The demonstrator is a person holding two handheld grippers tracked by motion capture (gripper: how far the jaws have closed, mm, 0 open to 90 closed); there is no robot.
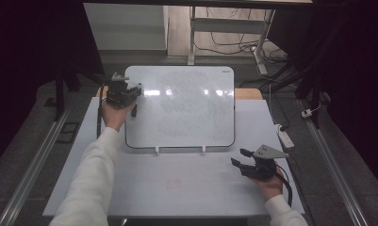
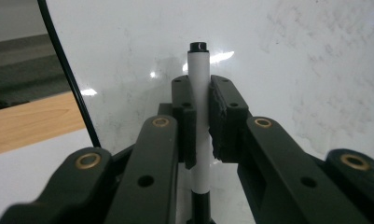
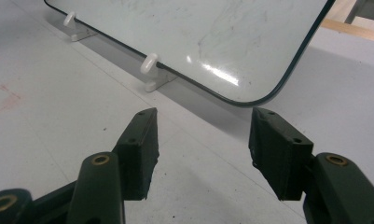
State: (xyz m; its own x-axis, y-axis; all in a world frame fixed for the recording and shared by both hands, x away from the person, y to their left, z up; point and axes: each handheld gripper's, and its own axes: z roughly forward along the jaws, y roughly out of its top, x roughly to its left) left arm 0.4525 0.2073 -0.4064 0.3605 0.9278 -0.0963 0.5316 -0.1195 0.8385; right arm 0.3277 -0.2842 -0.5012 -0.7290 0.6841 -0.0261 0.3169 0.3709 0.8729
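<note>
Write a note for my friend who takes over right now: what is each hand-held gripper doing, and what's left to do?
Left hand-held gripper: shut on the marker, held at the whiteboard's left edge, tip end pointing at the board.
Right hand-held gripper: open, holding nothing, low over the table near the board's lower right corner.
Board: propped on two white clips, with faint smudges and no fresh writing I can see.
Done: marker picked up.
Left: probably the writing. I cannot tell if the cap is off.

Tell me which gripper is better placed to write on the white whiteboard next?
Probably the left gripper: it is shut on the white marker with black ends, right at the glossy whiteboard. The right gripper is open and holds nothing.
</note>
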